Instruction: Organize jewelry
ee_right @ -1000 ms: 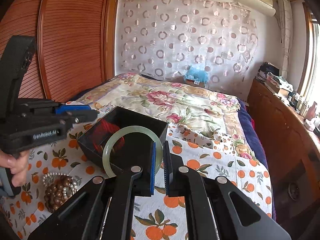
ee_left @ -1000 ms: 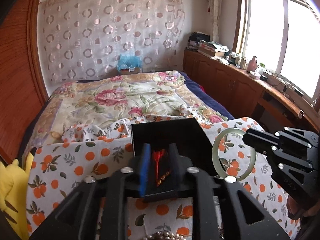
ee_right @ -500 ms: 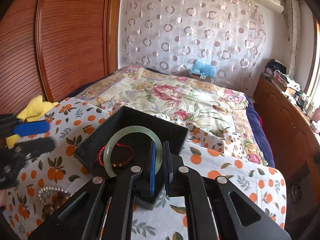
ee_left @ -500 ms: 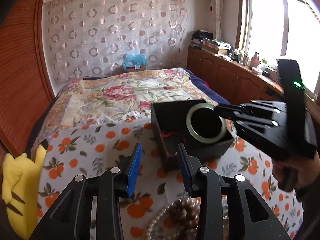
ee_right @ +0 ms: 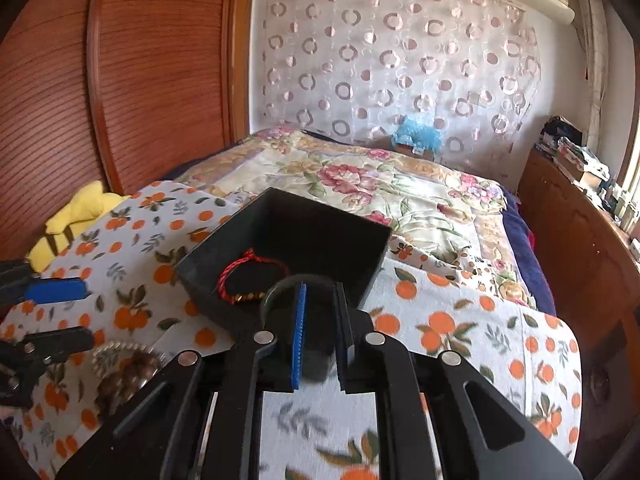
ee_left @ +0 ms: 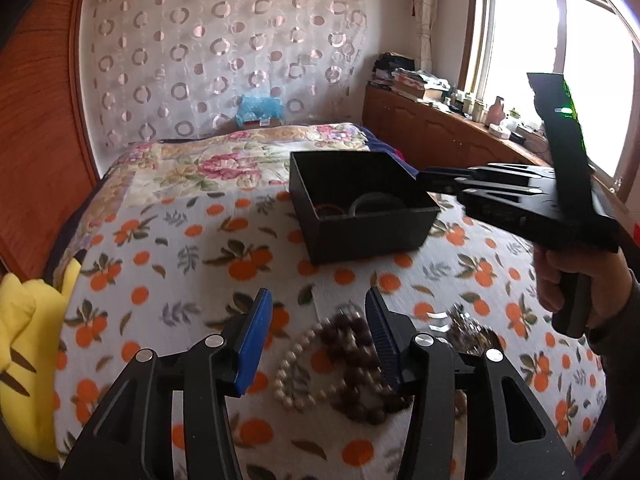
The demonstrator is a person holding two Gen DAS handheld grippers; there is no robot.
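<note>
The left gripper (ee_left: 316, 328) is opening empty over the beads (ee_left: 352, 364), while the right gripper (ee_right: 320, 312) is loosening around the jade bangle (ee_left: 374, 203) inside the black box (ee_left: 360, 236).

A box (ee_left: 360, 216) is sitting on the cloth (ee_left: 168, 264) with two bracelets (ee_right: 250, 280) lying in it, bead strands (ee_left: 340, 364) lying before it, a quilt (ee_left: 224, 164) spreading behind.

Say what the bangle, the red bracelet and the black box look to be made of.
Bangle: pale green, smooth, translucent; probably jade or glass. Red bracelet: braided cord with small gold-coloured beads. Black box: matte, thin straight walls; likely card or plastic, I cannot tell which.
</note>
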